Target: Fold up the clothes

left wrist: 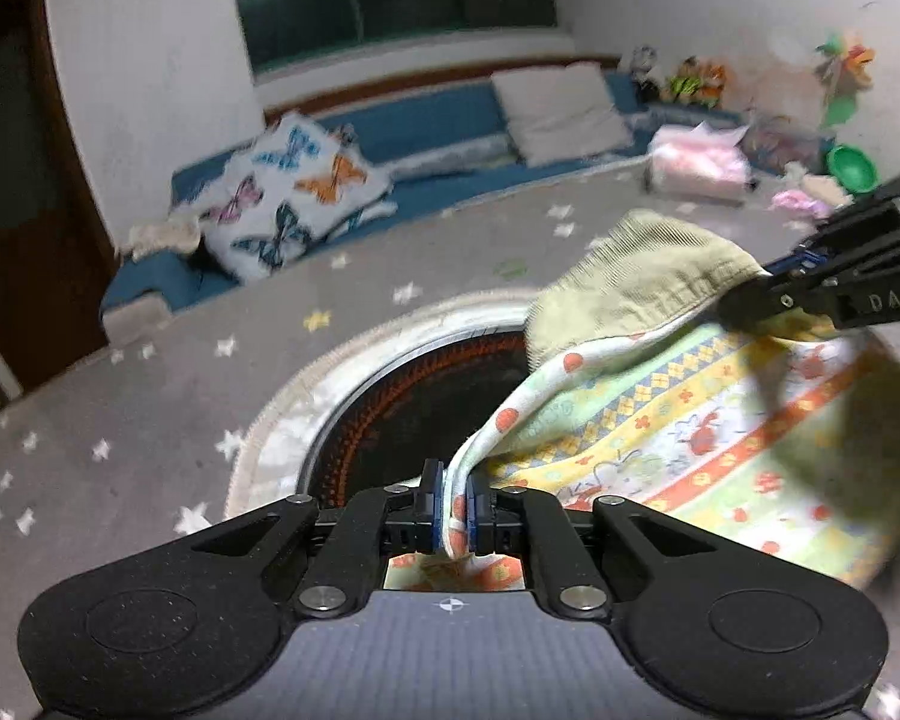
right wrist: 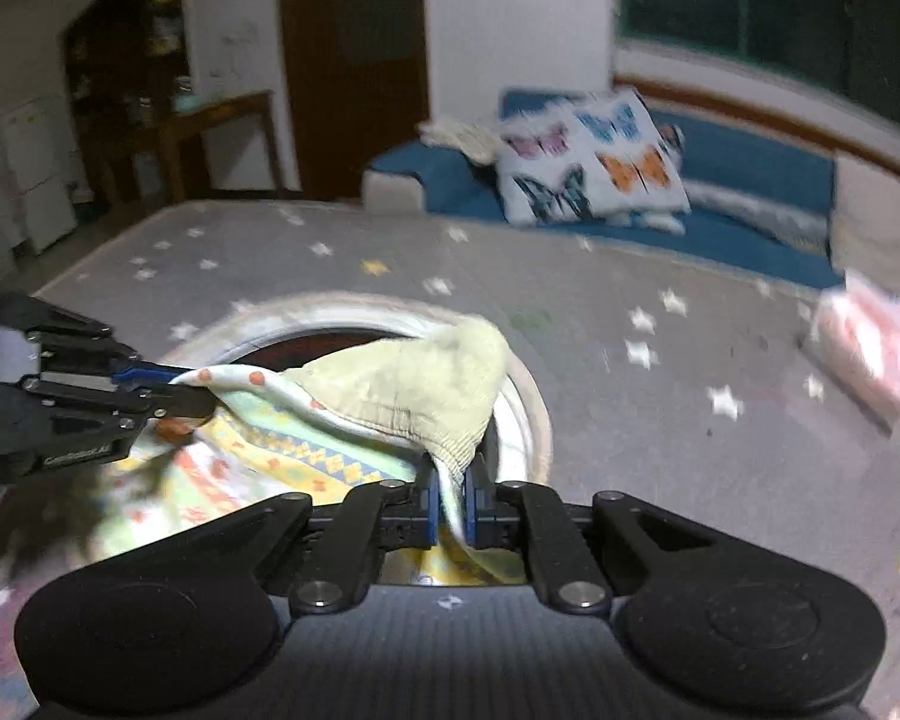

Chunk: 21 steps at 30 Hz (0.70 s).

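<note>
A small patterned garment [left wrist: 678,420] with orange, yellow and green bands and a pale green ribbed lining [left wrist: 642,276] hangs stretched between both grippers above a round rug [left wrist: 282,414]. My left gripper [left wrist: 455,510] is shut on one white dotted edge of the garment. My right gripper [right wrist: 453,501] is shut on the ribbed waistband edge [right wrist: 450,450]. In the left wrist view the right gripper [left wrist: 744,300] comes in from the right, clamped on the cloth. In the right wrist view the left gripper [right wrist: 192,390] reaches in from the left, pinching the dotted corner.
A grey carpet with white stars [right wrist: 630,408] covers the floor. A blue couch [left wrist: 426,126] with a butterfly cushion [left wrist: 288,192] lines the far wall. A pink packet [left wrist: 696,165], a green bowl [left wrist: 852,168] and toys lie at the far right. A wooden table [right wrist: 210,132] stands near the door.
</note>
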{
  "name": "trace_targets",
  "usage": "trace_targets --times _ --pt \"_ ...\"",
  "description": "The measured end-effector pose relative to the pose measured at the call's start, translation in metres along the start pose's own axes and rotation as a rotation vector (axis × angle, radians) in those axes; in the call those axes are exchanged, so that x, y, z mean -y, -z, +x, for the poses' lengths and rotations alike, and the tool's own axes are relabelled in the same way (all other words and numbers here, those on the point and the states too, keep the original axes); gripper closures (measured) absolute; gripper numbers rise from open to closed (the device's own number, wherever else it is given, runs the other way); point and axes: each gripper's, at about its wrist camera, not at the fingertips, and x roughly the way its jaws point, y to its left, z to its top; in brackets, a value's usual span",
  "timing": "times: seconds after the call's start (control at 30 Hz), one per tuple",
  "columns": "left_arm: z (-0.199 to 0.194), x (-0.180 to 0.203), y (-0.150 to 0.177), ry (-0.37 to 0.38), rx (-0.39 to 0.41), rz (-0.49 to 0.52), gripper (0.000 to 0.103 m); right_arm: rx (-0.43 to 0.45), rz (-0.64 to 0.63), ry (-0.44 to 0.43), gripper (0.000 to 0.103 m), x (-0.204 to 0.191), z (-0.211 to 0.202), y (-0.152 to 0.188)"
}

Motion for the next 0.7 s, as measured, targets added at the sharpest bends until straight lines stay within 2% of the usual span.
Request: trace_targets --times 0.03,0.07,0.1,0.2,0.23,0.3,0.33,0.37,0.43,0.53,0.6,0.67,0.7 --pt "0.005 0.0 0.003 -0.006 -0.008 -0.004 0.087 -0.005 0.012 0.012 0.084 0.004 0.006 0.003" --pt "0.009 -0.002 0.004 -0.009 -0.014 -0.015 0.08 0.002 0.022 0.029 0.081 0.007 0.008 0.006" --pt "0.012 -0.004 0.006 -0.011 -0.019 -0.027 0.078 0.016 0.031 0.048 0.074 0.01 0.007 0.008" --pt "0.011 -0.006 0.006 -0.042 -0.018 -0.037 0.061 0.057 0.086 0.062 0.073 0.022 -0.006 0.012" --pt "0.01 -0.007 0.004 -0.059 -0.02 -0.04 0.051 0.069 0.099 0.059 0.073 0.025 -0.012 0.015" --pt "0.007 -0.01 0.003 -0.076 -0.017 -0.057 0.048 0.086 0.108 0.043 0.073 0.025 -0.028 0.022" --pt "0.005 -0.012 0.002 -0.078 -0.015 -0.068 0.043 0.088 0.11 0.032 0.073 0.023 -0.034 0.026" --pt "0.003 -0.012 0.0 -0.08 -0.009 -0.077 0.033 0.087 0.116 0.021 0.073 0.021 -0.038 0.03" --pt "-0.002 -0.01 -0.003 -0.082 0.005 -0.09 0.02 0.078 0.131 -0.001 0.074 0.019 -0.045 0.041" --pt "-0.006 -0.001 -0.009 -0.062 0.024 -0.08 0.017 0.046 0.159 -0.023 0.074 0.023 -0.041 0.051" --pt "-0.007 0.007 -0.014 -0.048 0.032 -0.068 0.013 0.029 0.183 -0.001 0.075 0.032 -0.035 0.057" --pt "-0.006 0.013 -0.018 -0.038 0.039 -0.055 0.011 0.022 0.231 0.046 0.081 0.047 -0.031 0.062" --pt "-0.004 0.015 -0.019 -0.037 0.036 -0.054 0.01 0.025 0.249 0.07 0.088 0.053 -0.031 0.063"
